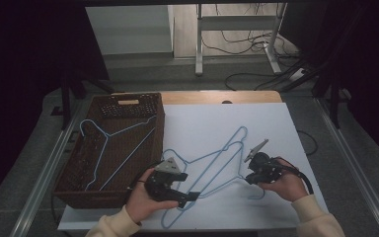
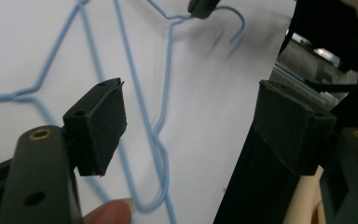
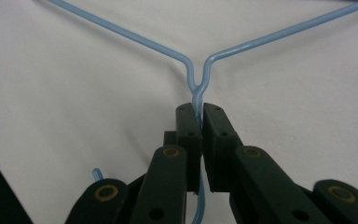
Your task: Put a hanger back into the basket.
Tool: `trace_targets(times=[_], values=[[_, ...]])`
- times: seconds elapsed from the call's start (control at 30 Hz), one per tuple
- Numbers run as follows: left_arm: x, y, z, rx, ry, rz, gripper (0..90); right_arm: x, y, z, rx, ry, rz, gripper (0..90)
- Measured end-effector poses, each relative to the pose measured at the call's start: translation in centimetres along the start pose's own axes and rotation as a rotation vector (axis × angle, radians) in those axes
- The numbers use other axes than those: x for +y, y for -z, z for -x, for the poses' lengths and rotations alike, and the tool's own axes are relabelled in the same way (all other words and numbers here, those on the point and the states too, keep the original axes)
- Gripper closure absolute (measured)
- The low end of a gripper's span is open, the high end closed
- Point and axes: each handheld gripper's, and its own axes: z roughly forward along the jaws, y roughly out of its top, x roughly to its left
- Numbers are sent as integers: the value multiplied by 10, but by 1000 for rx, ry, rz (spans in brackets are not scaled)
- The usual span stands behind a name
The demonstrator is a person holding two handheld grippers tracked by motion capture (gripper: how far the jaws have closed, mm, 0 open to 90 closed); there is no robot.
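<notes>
**Right gripper clamps the neck of a blue wire hanger on the white board**

The right gripper (image 3: 198,119) has its two jaws pressed together on the twisted neck of a light blue wire hanger (image 3: 198,77), just below the point where the two shoulder wires meet. The hook end curves away beneath the jaws.

In the high view this hanger (image 1: 227,153) lies flat on the white board (image 1: 276,128), to the right of the brown wicker basket (image 1: 150,163), with the right gripper (image 1: 250,177) at its neck and the person's right hand (image 1: 284,185) behind it. A second blue hanger (image 1: 175,217) lies crossed under the first one, nearer the basket and the board's front edge.

The left gripper (image 1: 192,196) sits between the basket and the clamped hanger; its jaws stand wide apart with nothing pinched between them. In its own view the left gripper (image 2: 191,126) hovers over the blue wires on the board, its pads (image 2: 107,121) clear of them.

Inside the basket rests another blue hanger (image 1: 103,148), leaning across the floor and wall.
</notes>
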Motion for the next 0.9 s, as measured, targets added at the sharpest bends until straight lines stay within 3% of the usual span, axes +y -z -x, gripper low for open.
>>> trace_targets(times=[0.03,0.13,0.17,0.27,0.3,0.47,0.6,0.9], values=[[6,-12,4,1,-9,-17,256,2,3,-1,2,-4,-2,863],[11,-24,6,-2,-23,-40,258,4,4,-3,10,-2,-6,863],[15,-37,7,1,-26,-59,260,4,4,-3,10,-2,-6,863],[19,-48,5,11,-32,-81,271,4,4,-4,13,-2,-6,863],[21,-60,3,16,-20,-89,285,4,5,-4,14,-2,-4,863],[22,-81,-6,21,-1,-119,327,4,6,-5,18,-2,-5,863],[24,-97,-9,29,-12,-143,374,5,7,-6,20,1,-5,862],[22,-122,-14,22,-11,-189,576,7,12,-9,21,5,8,862]])
